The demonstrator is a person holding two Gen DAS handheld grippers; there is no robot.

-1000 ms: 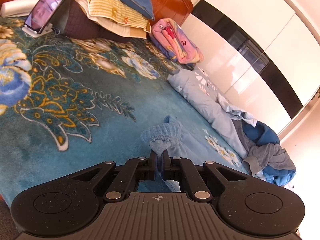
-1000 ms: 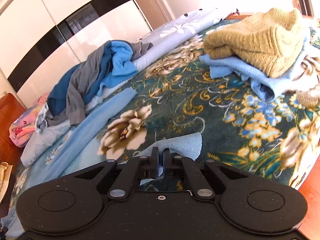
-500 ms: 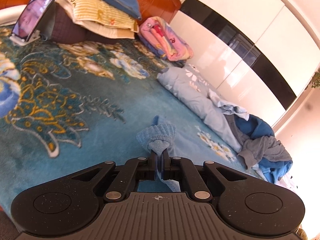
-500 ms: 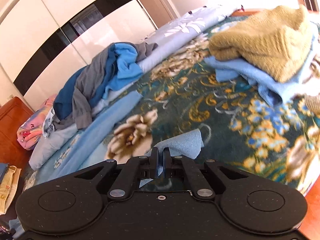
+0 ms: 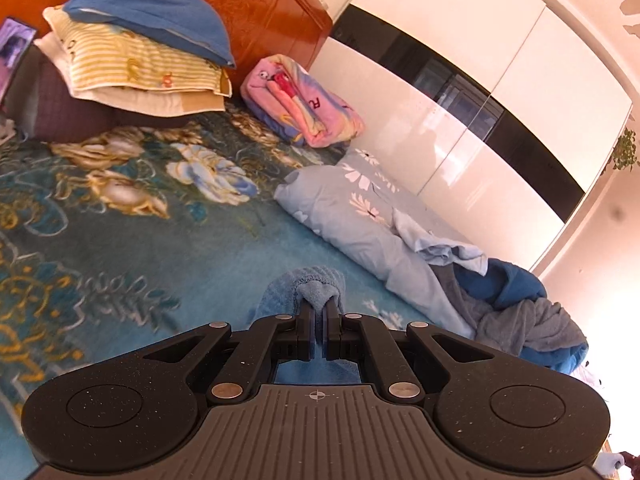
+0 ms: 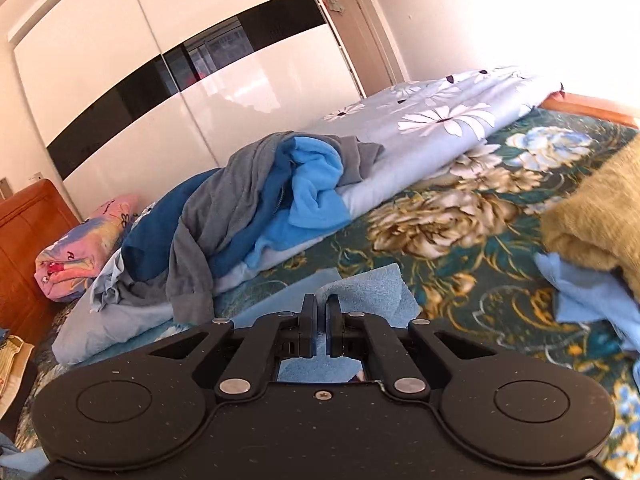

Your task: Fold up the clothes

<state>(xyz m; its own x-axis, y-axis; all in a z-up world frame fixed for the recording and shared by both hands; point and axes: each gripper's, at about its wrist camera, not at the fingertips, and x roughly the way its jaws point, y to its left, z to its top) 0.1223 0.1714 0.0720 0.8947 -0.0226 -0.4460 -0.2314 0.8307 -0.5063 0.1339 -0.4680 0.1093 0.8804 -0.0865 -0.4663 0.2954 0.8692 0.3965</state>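
Observation:
I hold a light blue knit garment (image 5: 280, 292) with both grippers above a teal floral bedspread (image 5: 120, 248). My left gripper (image 5: 318, 310) is shut on a bunched ribbed edge of it. My right gripper (image 6: 320, 306) is shut on another edge of the same light blue garment (image 6: 376, 292), whose flat corner sticks out past the fingers. The part of the garment between the grippers is hidden below them.
A pile of blue and grey clothes (image 6: 256, 200) lies on a rolled floral duvet (image 6: 420, 136) by the white wardrobe (image 6: 200, 80). A mustard sweater (image 6: 600, 216) on blue cloth sits right. Stacked pillows (image 5: 132, 52) and a pink blanket (image 5: 304, 104) lie by the headboard.
Both grippers have lifted and tilted up with the garment still held. The views now show more of the wardrobe and headboard, less of the bedspread.

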